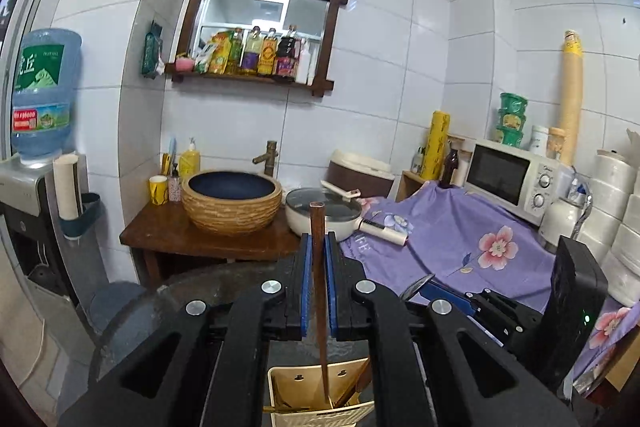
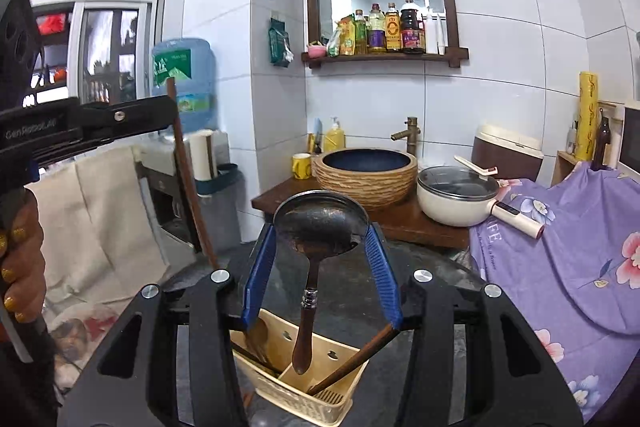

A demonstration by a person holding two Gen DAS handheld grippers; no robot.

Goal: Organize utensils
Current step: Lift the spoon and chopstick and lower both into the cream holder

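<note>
1. Left gripper (image 1: 316, 247) pinches a chopstick (image 1: 318, 267) upright over the caddy (image 1: 286, 383).
2. Right gripper (image 2: 320, 233) clamps the ladle (image 2: 320, 223) by its bowl, handle hanging above the caddy (other utensils already inside).
3. Step: both lifted; next, lower each into a free slot.

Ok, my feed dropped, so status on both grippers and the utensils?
Left gripper shut on a chopstick, above the holder. Right gripper shut on the ladle bowl, handle hanging over holder. Nothing in the way.
</note>
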